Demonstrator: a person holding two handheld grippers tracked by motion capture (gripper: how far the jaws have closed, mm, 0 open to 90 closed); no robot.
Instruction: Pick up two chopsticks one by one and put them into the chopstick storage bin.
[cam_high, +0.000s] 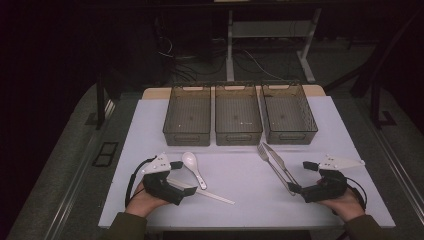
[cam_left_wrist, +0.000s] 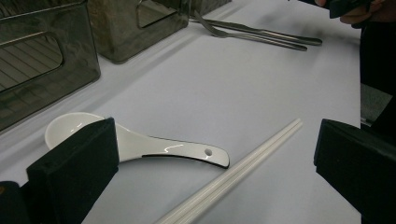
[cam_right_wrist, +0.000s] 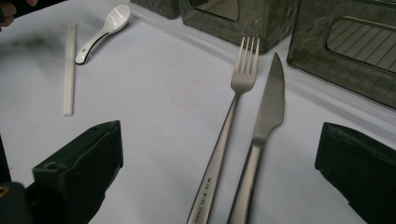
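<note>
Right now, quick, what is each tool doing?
Left tool: open, holding nothing, with the spoon and chopsticks ahead.
Right tool: open, holding nothing, with the fork and knife ahead.

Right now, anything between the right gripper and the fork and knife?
Nothing visible. The right gripper is open and the fork and knife lie side by side on the white table straight ahead of its jaws, with bare table between. The three bins stand beyond the cutlery, not before it.

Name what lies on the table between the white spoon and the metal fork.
Nothing: in the high view, bare white table separates the spoon from the fork.
</note>
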